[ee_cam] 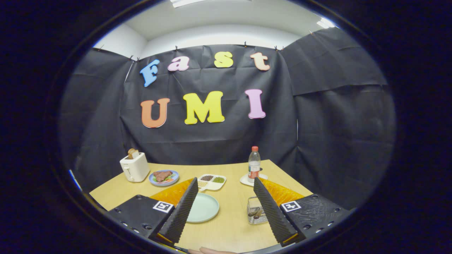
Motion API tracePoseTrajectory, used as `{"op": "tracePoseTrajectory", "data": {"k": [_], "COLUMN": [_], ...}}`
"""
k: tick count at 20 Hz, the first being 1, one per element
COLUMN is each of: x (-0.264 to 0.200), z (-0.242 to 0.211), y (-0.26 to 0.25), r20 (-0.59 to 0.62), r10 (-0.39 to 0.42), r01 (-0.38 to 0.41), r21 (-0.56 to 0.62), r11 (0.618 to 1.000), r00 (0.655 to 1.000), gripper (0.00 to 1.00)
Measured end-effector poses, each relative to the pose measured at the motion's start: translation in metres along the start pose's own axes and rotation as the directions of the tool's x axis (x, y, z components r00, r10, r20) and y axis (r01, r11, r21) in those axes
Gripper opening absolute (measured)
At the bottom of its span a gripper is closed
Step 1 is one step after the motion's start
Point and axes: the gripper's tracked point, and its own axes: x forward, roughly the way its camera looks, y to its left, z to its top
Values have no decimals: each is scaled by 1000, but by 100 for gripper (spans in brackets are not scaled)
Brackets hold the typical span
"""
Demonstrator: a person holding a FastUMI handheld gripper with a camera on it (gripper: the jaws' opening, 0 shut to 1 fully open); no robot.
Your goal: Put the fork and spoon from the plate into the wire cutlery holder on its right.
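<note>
The jaws of the gripper (pixel 226 208) stand wide apart with nothing between them, raised above the desk (pixel 233 229). The pale green plate (pixel 204 208) by the left finger looks bare. To its right, in the wire cutlery holder (pixel 256 211), lie what look like the fork and spoon (pixel 256 212), so the job seems done. Such cutlery is light, stiff and slippery; grip across the handle.

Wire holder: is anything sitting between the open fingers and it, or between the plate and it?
Nothing visible does. The gripper is open and holds nothing. The plate shows bare, just ahead of the left finger; bare table separates it from the wire holder, partly hidden by the right finger. Brown handles already lie in the holder.
</note>
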Motion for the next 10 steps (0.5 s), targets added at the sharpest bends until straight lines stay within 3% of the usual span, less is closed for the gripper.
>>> {"op": "tracePoseTrajectory", "data": {"k": [10], "x": [-28], "z": [15], "y": [68], "r20": [121], "r10": [46], "r01": [-46], "r21": [-1], "r11": [999], "r00": [992], "gripper": [95]}}
